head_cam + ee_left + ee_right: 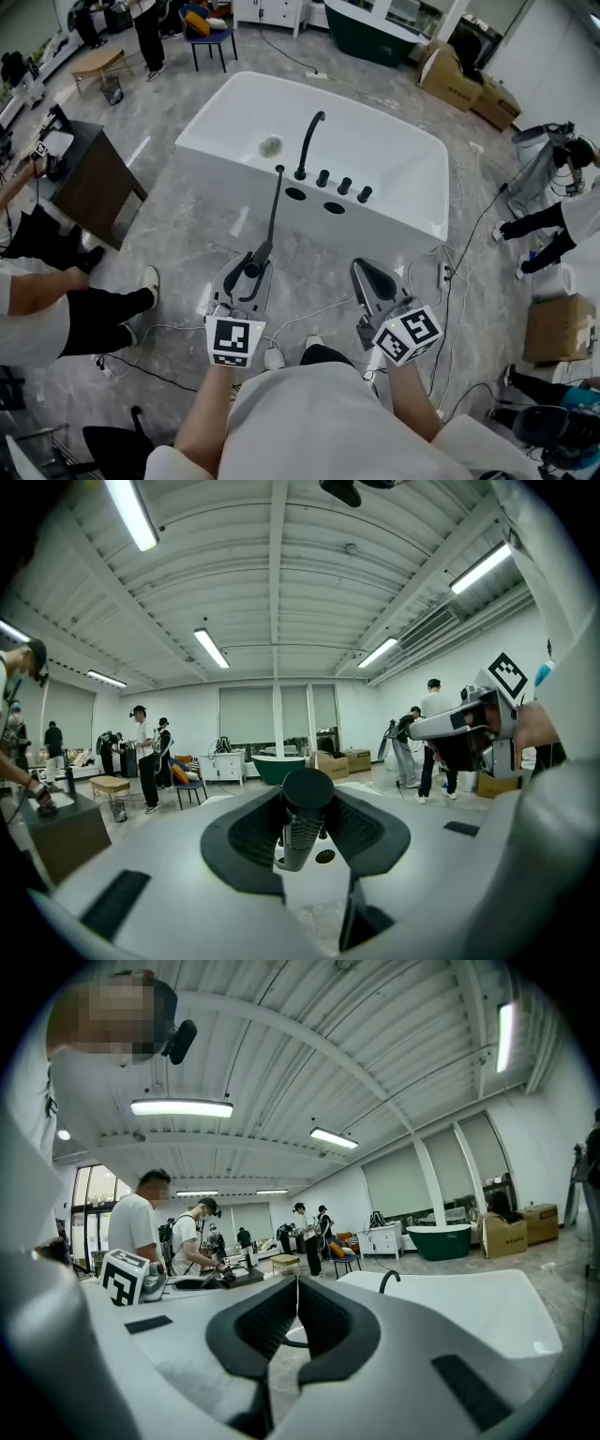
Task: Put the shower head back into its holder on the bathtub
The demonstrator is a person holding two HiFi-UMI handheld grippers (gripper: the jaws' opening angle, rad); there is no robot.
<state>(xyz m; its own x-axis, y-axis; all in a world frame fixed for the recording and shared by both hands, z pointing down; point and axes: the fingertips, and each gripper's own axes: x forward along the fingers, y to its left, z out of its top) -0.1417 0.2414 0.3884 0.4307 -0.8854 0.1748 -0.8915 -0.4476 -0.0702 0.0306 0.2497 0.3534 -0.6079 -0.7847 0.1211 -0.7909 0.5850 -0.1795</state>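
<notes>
The fingers (246, 834) of the left gripper (254, 259) are clamped on the shower head (275, 211), a slim black wand. In the left gripper view its round end (307, 793) sits squarely between the 2 dark pads. This gripper hangs over the floor just short of the bathtub (398, 155). The wand reaches from it toward the tub's near rim, and its far tip shows just left of the base of the faucet (309, 141).

On that near rim, the curved black faucet stands at the left of a row of 3 black knobs (344, 185). In front of them, 2 dark oval holes (295, 194) lie in the rim, both uncovered. The shower head is in neither one.

Further right, the right gripper (367, 268) is also held short of the bathtub's near side. Its fingers (330, 1321) are drawn together with only a thin line between the pads, and they hold nothing. The white tub (469, 1307) shows beyond them.
</notes>
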